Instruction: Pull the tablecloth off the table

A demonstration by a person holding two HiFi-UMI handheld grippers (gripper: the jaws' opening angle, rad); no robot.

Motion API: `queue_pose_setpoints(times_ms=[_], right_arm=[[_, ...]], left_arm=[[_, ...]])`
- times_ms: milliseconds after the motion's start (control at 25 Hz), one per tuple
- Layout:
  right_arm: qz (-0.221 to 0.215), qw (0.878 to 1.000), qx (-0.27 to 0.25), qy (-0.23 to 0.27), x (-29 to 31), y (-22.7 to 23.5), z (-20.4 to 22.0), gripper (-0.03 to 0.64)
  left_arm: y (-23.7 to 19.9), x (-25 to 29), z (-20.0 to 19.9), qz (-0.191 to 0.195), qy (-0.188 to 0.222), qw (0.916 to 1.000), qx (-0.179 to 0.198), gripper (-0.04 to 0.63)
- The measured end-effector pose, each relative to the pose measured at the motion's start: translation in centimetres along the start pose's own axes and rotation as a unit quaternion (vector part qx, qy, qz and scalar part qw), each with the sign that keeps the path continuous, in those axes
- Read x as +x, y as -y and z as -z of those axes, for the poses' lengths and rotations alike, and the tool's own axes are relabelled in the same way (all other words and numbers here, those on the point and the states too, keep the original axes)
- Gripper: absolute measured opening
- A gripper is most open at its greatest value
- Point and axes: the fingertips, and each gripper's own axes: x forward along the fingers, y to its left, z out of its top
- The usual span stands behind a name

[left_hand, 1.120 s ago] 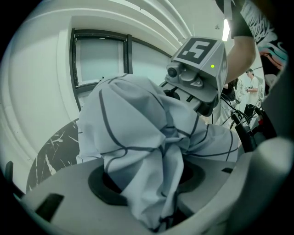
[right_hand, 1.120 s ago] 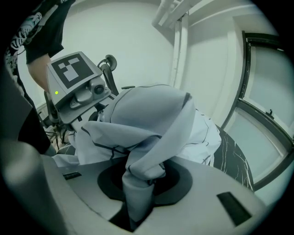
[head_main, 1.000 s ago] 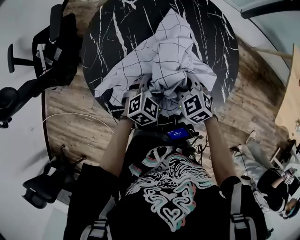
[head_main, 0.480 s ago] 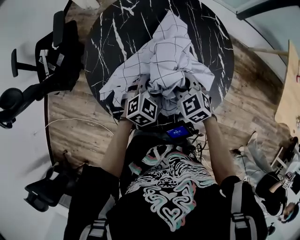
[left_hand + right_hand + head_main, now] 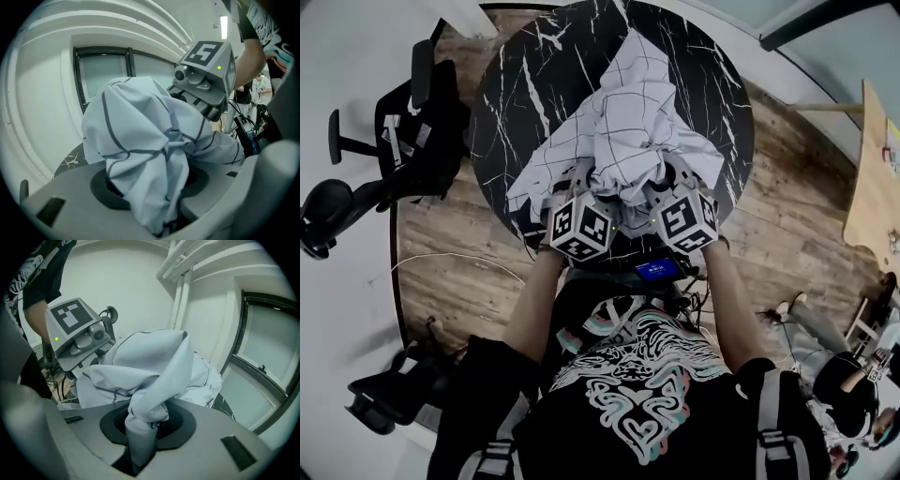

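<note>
My left gripper (image 5: 164,213) is clamped on a thick bunch of the tablecloth (image 5: 630,112), and my right gripper (image 5: 139,446) pinches a narrower twist of it (white cloth, thin dark grid). In the head view they sit side by side at centre frame, at the near edge of the round black marble table (image 5: 525,75). The cloth lies heaped toward the top of the frame. An office chair (image 5: 417,122) stands upper left.
</note>
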Motion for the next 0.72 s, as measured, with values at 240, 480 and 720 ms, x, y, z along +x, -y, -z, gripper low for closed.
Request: queue_pose_setpoints(times_ms=[240,480,720], right_arm=[[0.023,1.0,0.003,0.016,-1.7,0.2,-1.1,0.087],[0.044,0.998,-0.008,0.04,-2.8,0.4,-3.2,0.087],[0.059,0.996,-0.003,0.064,-4.9,0.3,-4.4,0.087]], left_arm=[[0.2,-1.1,-1.6,-0.011,0.008,0.9997,0.021,0.268],[-0.5,-2.5,-2.9,-0.031,0.018,0.9983,0.046,0.268],[0.0,-4.0,-4.7,-0.048,0.025,0.9962,0.068,0.268]])
